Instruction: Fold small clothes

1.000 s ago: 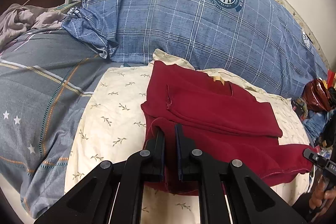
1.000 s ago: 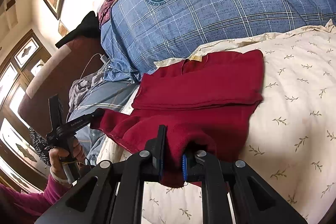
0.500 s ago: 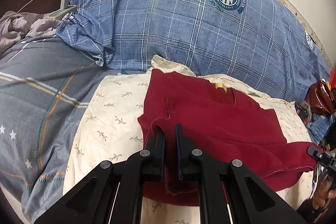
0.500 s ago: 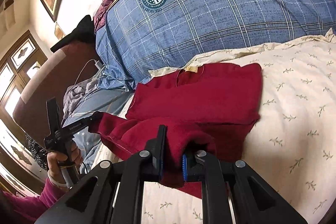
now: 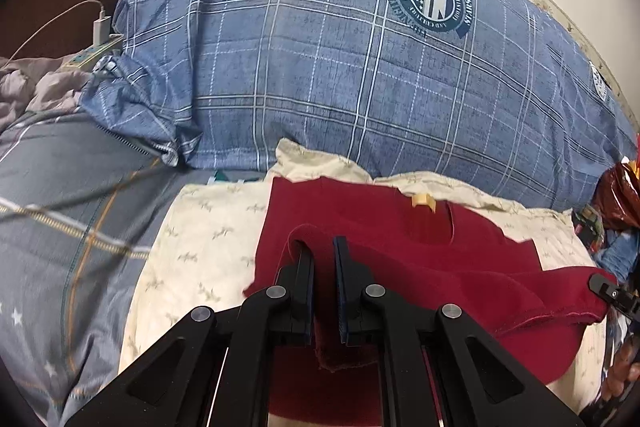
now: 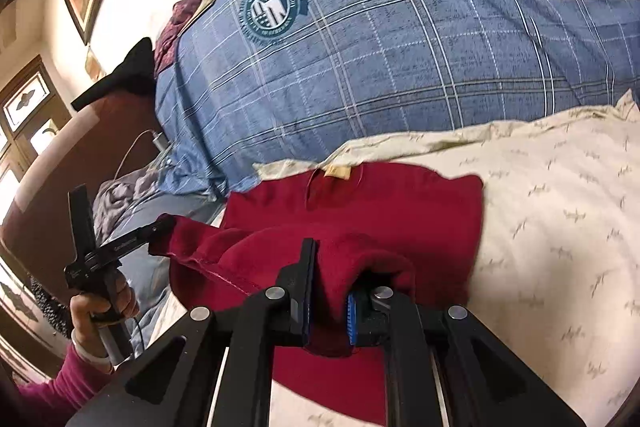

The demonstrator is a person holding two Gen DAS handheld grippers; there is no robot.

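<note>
Both grippers, left (image 5: pixel 323 263) and right (image 6: pixel 330 283), clench the garment's (image 6: pixel 400 203) hem at lower centre; lifted to fold toward the collar.

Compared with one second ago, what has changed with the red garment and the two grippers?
Both hand-held grippers, left and right, have carried the lower hem of the dark red sweater forward and up toward its collar label, so the folded flap now covers more of the body. Both stay clamped on the cloth. The cream pillow and blue plaid duvet have not moved.
</note>
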